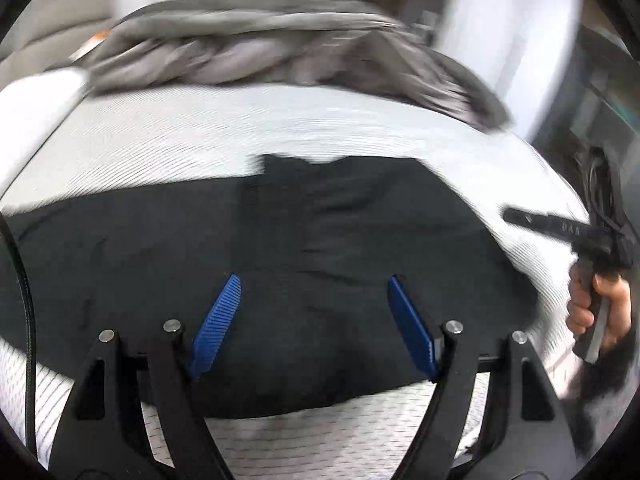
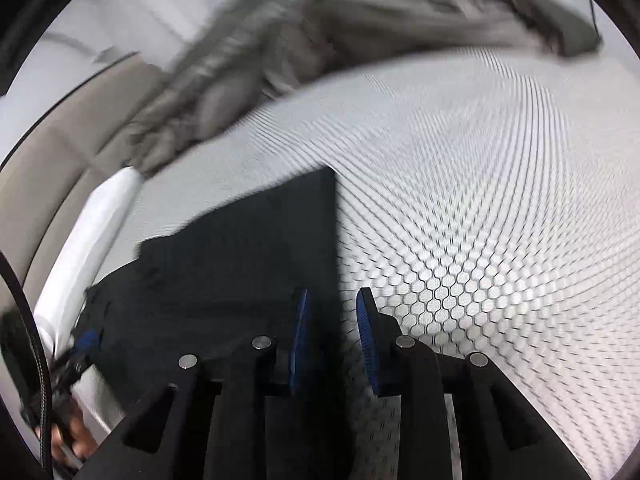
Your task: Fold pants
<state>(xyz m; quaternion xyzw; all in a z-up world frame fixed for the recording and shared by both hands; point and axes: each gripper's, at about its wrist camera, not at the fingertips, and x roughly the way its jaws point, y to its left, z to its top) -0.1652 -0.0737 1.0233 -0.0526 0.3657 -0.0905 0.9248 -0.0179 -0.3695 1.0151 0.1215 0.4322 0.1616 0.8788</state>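
Black pants (image 1: 280,272) lie folded flat on the honeycomb-patterned mattress (image 2: 480,208), with a rumpled grey blanket (image 1: 260,40) along its far edge. I see my left gripper (image 1: 314,320) hovering over the pants, jaws spread wide and empty. My right gripper (image 2: 334,340) sits above the pants' right edge, jaws narrowly apart, gripping nothing.

black pants (image 1: 280,264), white hexagon-patterned cover (image 2: 480,208), grey blanket (image 1: 248,48)
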